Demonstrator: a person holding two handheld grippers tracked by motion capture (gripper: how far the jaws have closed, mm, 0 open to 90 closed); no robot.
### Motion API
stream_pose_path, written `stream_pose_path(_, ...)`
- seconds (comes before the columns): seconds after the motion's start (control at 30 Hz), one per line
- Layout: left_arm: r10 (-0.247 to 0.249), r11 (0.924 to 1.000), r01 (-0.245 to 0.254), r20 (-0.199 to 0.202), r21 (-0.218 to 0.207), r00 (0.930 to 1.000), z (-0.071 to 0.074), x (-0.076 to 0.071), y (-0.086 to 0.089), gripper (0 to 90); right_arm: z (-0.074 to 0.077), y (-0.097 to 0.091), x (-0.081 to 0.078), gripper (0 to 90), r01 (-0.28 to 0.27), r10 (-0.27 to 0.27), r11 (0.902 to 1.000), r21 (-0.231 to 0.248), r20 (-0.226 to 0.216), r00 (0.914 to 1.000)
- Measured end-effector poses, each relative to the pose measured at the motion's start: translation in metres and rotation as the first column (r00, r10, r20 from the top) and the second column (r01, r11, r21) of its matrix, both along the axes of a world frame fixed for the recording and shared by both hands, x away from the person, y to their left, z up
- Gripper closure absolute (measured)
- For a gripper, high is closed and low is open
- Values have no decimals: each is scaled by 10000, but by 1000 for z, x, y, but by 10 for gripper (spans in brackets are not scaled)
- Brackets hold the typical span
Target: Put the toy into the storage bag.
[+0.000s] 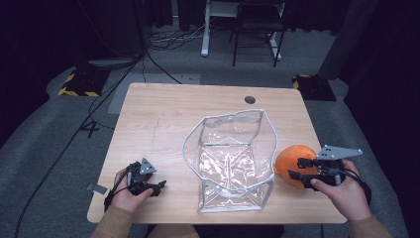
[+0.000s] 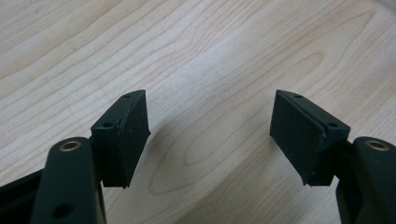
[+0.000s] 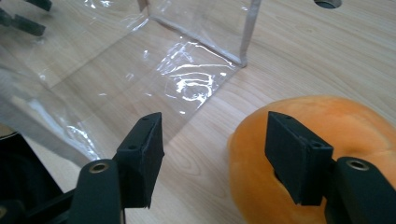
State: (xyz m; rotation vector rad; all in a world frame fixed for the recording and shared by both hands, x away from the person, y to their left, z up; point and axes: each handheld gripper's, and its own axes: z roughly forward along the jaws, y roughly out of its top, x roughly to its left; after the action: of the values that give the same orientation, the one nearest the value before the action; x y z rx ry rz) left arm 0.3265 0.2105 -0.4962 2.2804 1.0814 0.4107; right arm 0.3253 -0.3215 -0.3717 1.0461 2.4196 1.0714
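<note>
Here's the orange plush fruit (image 1: 292,163), sitting on the right side of the wooden table (image 1: 163,119), just beside the clear plastic bag (image 1: 230,163). It's a rounded, soft-looking thing, bright orange and fuzzy, with a shallow crease curving across its surface in the right gripper view (image 3: 327,135). No markings to make out, just that velvety pile catching the light.

The right gripper (image 1: 303,168) is right on top of it, held in the right hand (image 1: 344,193) near the table's right edge. Its jaws stand apart and released; in the right gripper view (image 3: 215,144) one pad is over bare wood and the other overlaps the fruit's flank, and whether that pad touches the plush I cannot tell. Nothing is pinched between them.

Over on the left, the left gripper (image 1: 159,186) rests low in the left hand (image 1: 130,196), near the front left corner, well apart from the bag. Its jaws are wide and empty in the left gripper view (image 2: 210,126), only wood grain between them.

The bag stands open in the middle, grey-trimmed, its transparent walls crinkled and glinting (image 3: 187,79).
</note>
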Motion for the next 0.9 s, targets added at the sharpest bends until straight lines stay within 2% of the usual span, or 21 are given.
stream_pose_path(0.4, 225, 9997, -224, 80, -102, 9997, -4, -6, 10, 282, 6, -20, 23, 389, 657, -657, 9978, -99, 52, 9978)
stream_pose_path(0.57, 288, 9987, -281, 140, -432, 9995, -8, -6, 12, 267, 5, -32, 33, 389, 1032, -1034, 9942, -293, -58, 9946)
stream_pose_path(0.67, 309, 9957, -288, 227, -876, 9993, -12, -6, 14, 262, 3, -38, 38, 383, 1227, -1233, 9918, -355, -159, 9922)
stream_pose_path(0.8, 233, 9936, -176, 498, -1117, 9985, -15, -6, 16, 231, -1, -43, 45, 378, 1443, -1457, 9886, -429, -330, 9888)
stream_pose_path(0.9, 240, 9933, -179, 531, -1138, 9983, -16, -6, 16, 226, -2, -46, 48, 378, 1538, -1554, 9871, -436, -363, 9872)
